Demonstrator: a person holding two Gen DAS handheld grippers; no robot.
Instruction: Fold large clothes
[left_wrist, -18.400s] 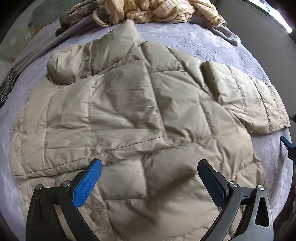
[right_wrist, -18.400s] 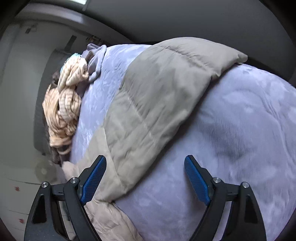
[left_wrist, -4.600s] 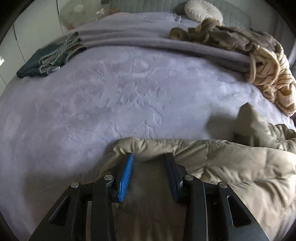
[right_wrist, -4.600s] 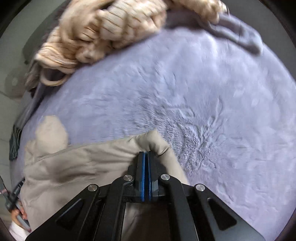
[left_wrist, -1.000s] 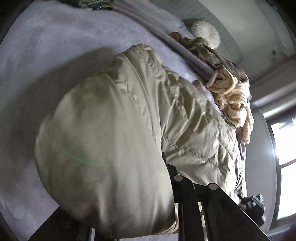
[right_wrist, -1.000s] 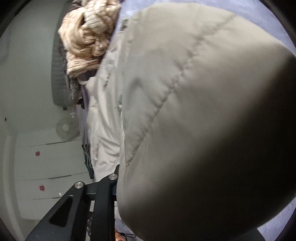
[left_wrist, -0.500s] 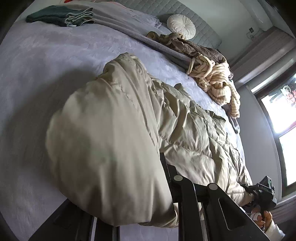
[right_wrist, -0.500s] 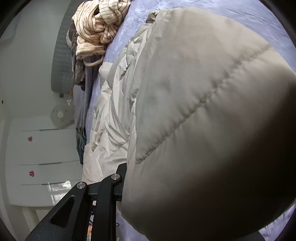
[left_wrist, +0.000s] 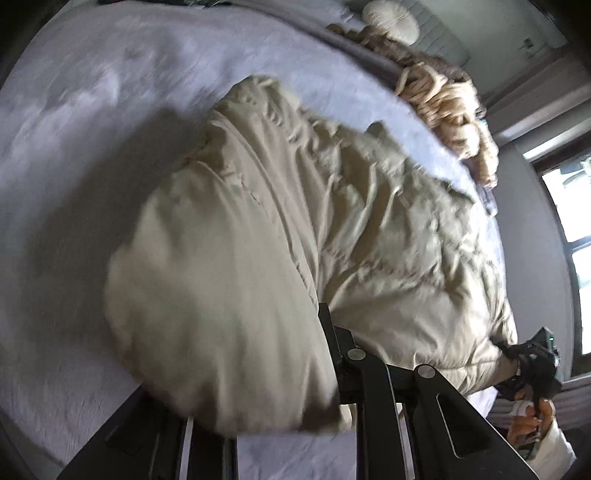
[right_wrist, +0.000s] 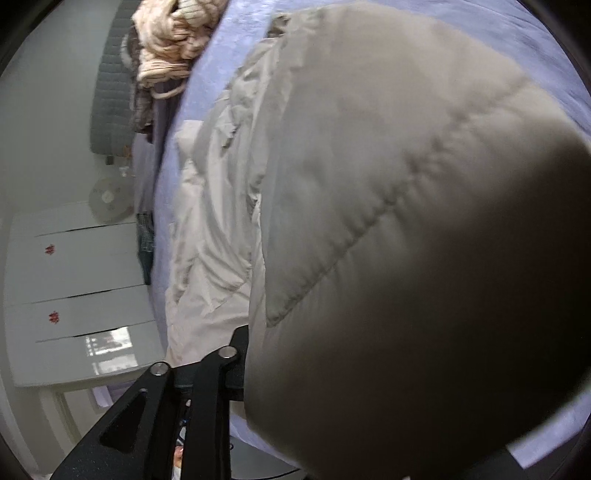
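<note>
Left wrist view shows both tongs, left (left_wrist: 295, 369) and right (left_wrist: 532, 356), clamped on the beige quilted puffer jacket (left_wrist: 369, 229) over the lilac bed (left_wrist: 74, 129).

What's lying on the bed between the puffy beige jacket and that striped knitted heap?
Only bare lilac bedspread lies between the jacket and the knitted heap, seen in the left wrist view.
</note>
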